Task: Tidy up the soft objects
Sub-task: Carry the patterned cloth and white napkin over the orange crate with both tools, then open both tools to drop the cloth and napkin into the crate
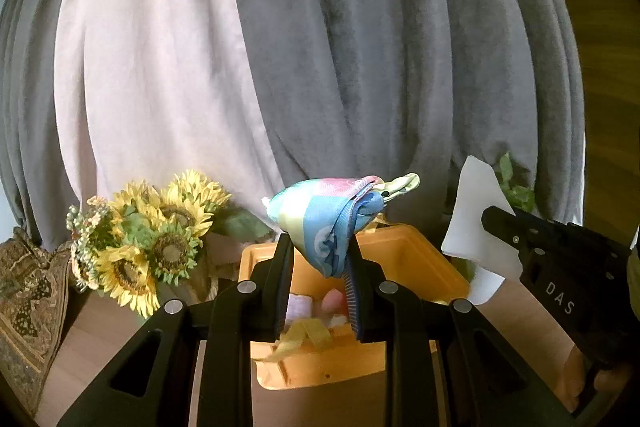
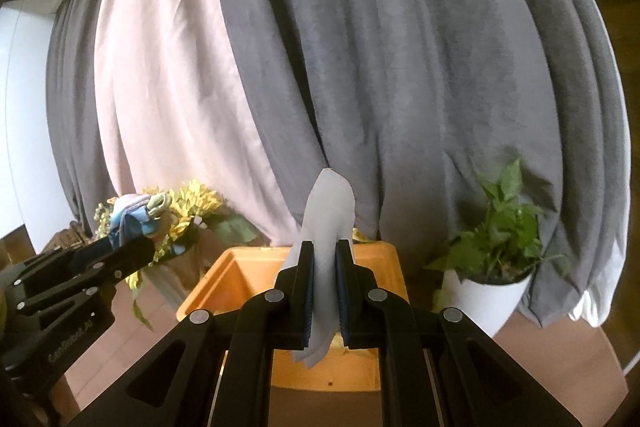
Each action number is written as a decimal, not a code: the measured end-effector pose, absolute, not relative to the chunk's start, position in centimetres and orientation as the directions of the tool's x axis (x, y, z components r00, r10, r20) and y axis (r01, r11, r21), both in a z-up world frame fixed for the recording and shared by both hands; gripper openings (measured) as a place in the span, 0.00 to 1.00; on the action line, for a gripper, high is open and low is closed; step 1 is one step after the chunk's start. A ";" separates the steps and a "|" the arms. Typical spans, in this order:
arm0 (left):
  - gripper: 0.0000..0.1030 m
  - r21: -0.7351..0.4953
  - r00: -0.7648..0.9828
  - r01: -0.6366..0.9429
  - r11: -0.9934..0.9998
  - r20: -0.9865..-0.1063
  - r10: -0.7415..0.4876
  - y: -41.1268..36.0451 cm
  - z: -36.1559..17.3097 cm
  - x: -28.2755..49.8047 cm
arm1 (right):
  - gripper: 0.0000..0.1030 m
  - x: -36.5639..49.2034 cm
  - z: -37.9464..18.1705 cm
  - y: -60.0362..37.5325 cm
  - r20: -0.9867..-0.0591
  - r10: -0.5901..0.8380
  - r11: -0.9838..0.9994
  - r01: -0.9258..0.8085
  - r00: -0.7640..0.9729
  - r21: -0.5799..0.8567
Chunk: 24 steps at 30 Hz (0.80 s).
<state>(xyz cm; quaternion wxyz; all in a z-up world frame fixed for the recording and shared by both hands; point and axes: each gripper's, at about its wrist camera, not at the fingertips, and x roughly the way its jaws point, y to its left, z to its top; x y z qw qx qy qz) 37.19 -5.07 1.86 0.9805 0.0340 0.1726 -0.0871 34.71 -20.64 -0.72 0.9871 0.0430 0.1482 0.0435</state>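
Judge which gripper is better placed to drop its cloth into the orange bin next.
Left, narrowly. The left gripper holds the pastel scarf above the open orange bin. The right gripper, clamping the white cloth, seems nearer the bin's front edge.

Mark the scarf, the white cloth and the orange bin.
scarf [image 1: 320, 223]: left wrist view, blue-green fold above the jaws.
white cloth [image 2: 330, 211]: right wrist view, upper part above the jaws.
orange bin [image 1: 404, 239]: left wrist view, far rim.
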 end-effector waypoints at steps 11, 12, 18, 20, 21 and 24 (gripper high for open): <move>0.24 0.043 0.906 0.169 0.985 -0.399 -0.138 -5.4 0.3 42.7 | 0.11 40.8 -2.0 -20.7 -0.332 0.115 0.991 -0.086 0.936 0.101; 0.24 0.043 0.902 0.169 0.985 -0.410 -0.137 -5.5 -0.1 43.3 | 0.11 41.1 -2.2 -20.6 -0.336 0.115 0.991 -0.086 0.935 0.101; 0.24 0.040 0.880 0.169 0.985 -0.457 -0.132 -6.1 -1.8 45.8 | 0.11 43.9 -3.7 -20.6 -0.377 0.115 0.992 -0.086 0.919 0.094; 0.24 0.040 0.872 0.169 0.985 -0.473 -0.130 -6.2 -2.4 46.6 | 0.11 44.6 -4.2 -20.6 -0.391 0.114 0.992 -0.083 0.913 0.095; 0.24 0.040 0.865 0.170 0.985 -0.484 -0.130 -6.4 -2.8 47.1 | 0.11 45.0 -4.5 -20.6 -0.398 0.115 0.992 -0.083 0.910 0.096; 0.24 0.039 0.853 0.174 0.984 -0.505 -0.131 -6.6 -3.8 47.9 | 0.11 46.0 -5.2 -20.8 -0.415 0.113 0.992 -0.081 0.903 0.096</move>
